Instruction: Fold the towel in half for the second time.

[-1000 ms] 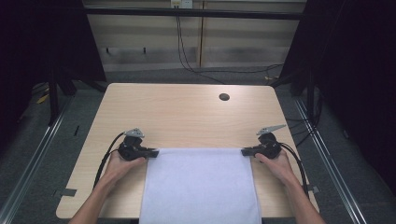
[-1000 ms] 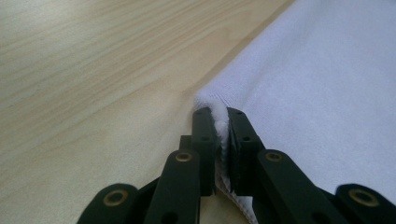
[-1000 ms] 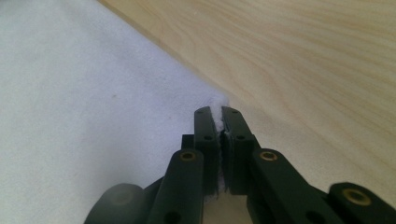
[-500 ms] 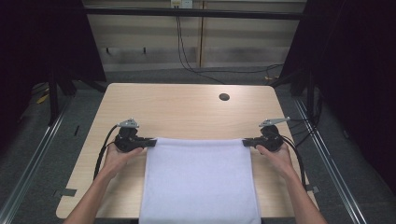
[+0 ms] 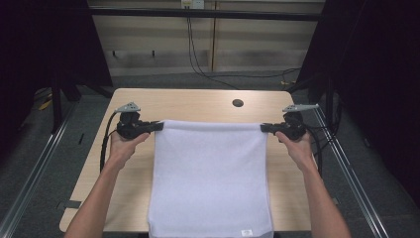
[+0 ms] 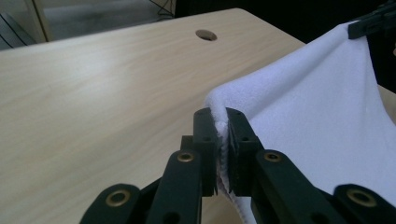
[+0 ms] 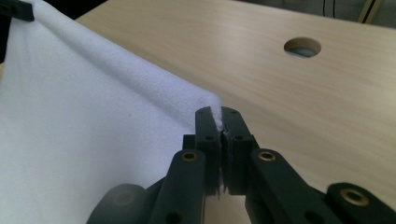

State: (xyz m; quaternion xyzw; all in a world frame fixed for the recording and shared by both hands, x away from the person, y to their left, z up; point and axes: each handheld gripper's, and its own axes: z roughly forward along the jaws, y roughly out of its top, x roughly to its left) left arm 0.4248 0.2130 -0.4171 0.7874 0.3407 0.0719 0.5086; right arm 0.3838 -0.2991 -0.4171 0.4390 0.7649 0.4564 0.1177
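Both grippers — left [image 5: 157,126], right [image 5: 265,128] — pinch the white towel [image 5: 210,178] above a wooden table [image 5: 198,101] (dark curtains around).

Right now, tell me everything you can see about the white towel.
The white towel looks like soft, fuzzy terry cloth, rectangular, with a small label near its front right corner. Its far edge is lifted off the wooden table and stretched taut between the left gripper and the right gripper, each shut on one far corner. From there it slopes toward the person, its near end hanging over the table's front edge.
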